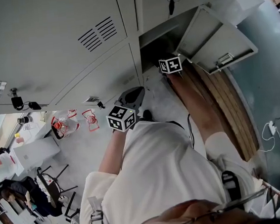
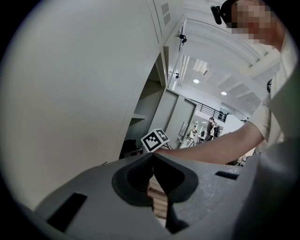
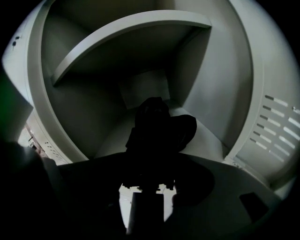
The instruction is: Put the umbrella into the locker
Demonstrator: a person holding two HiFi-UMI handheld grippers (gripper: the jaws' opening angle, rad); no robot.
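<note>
Right claw (image 3: 147, 188) apart, loose around black umbrella (image 3: 157, 124)

**Locker area at the edge of a large indoor work hall.** A bank of grey metal lockers (image 1: 49, 49) with vent slots (image 1: 97, 34) and keys (image 1: 170, 4) hanging at the locks fills the far side. One door (image 1: 216, 36) stands open on a compartment with a shelf (image 3: 131, 42). Left: chairs (image 1: 52, 178) and a white cabinet (image 1: 35, 152). Farther off: ceiling lights (image 2: 196, 81), a railing (image 2: 206, 110) and people (image 2: 213, 129).
</note>
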